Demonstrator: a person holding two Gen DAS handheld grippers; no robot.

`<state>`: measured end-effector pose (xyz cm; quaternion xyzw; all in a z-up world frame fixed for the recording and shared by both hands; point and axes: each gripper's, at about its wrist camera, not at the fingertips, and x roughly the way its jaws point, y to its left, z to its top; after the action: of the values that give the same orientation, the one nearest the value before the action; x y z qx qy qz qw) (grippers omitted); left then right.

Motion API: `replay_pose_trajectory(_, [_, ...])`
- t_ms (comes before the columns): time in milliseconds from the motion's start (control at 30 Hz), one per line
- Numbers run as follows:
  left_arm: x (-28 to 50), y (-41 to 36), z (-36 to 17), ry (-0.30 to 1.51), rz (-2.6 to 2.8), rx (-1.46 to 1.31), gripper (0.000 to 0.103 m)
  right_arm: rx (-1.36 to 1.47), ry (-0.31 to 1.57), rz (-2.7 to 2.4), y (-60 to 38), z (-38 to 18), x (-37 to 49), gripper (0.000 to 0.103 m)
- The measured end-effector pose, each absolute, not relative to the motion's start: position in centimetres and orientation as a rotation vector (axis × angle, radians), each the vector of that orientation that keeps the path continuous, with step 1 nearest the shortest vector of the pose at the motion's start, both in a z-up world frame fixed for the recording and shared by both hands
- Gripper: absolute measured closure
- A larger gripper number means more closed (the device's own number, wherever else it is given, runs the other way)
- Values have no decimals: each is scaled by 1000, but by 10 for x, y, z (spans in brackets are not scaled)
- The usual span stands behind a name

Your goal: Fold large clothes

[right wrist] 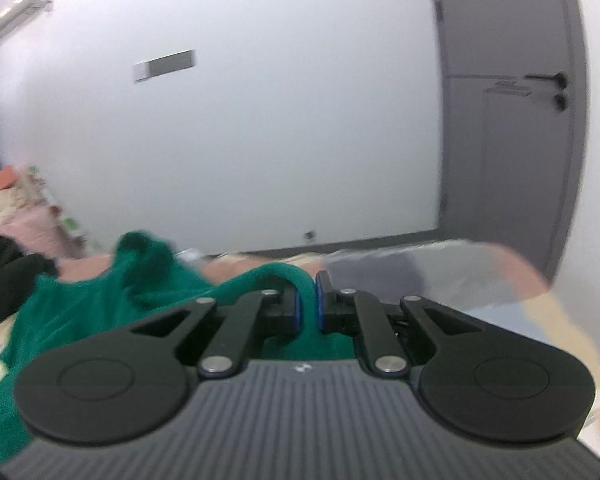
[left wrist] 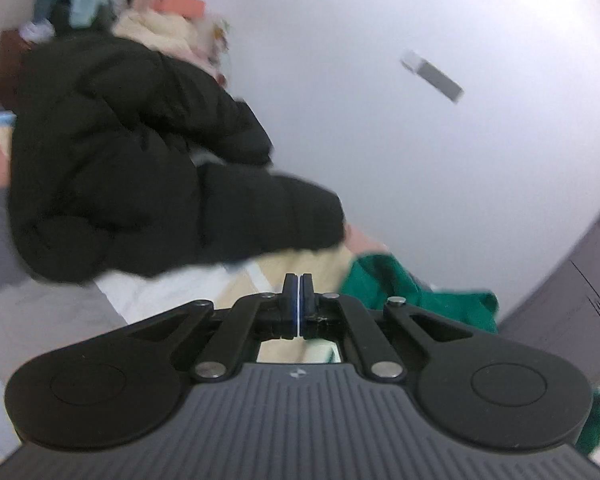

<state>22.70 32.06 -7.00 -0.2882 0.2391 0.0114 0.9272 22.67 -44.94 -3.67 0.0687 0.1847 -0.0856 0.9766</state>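
The right gripper point(right wrist: 309, 294) pinches a fold of the green garment point(right wrist: 100, 300), which trails to the lower left, likely to lift an edge for folding. The left gripper point(left wrist: 299, 298) is closed on nothing, as far as blur allows; a black jacket point(left wrist: 132, 160) fills that frame's left.

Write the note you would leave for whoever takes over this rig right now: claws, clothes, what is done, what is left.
Left claw: shut, nothing between its pads.
Right claw: shut on a fold of the green garment, lifted off the bed.
Green garment: bunched, not spread out; most of it trails left of the right claw, on the bedding.
Black puffer jacket: heaped further back on the bed, untouched by either claw.
Done: no fold visible yet.
Left: probably take a second hold with the left claw, spread the green garment flat, fold it; the jacket also looks unfolded.
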Motion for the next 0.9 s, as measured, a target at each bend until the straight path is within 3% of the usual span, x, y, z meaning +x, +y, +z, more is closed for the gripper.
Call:
replay_pose_trajectory(133, [233, 304, -105, 559, -15, -656, 103, 213, 407, -265, -493, -52, 248, 93])
replay_pose_trajectory(300, [246, 275, -153, 658, -31, -708, 103, 410, 494, -332, -534, -111, 261, 93])
replay_pose_trajectory(533, [258, 260, -186, 763, -20, -715, 102, 414, 564, -384, -531, -169, 262, 92])
replay_pose_trajectory(767, [252, 251, -203, 826, -12, -743, 85, 366, 560, -355, -512, -160, 260, 90])
replay_pose_trajectory(800, [250, 250, -203, 830, -9, -740, 78, 365, 567, -355, -510, -156, 258, 86])
replay_pose_trajectory(867, [246, 248, -201, 824, -1, -739, 63, 356, 580, -362, -504, -150, 252, 67])
replay_pose_trajectory(900, [242, 247, -200, 818, -2, -746, 58, 352, 578, -352, -499, -145, 247, 49])
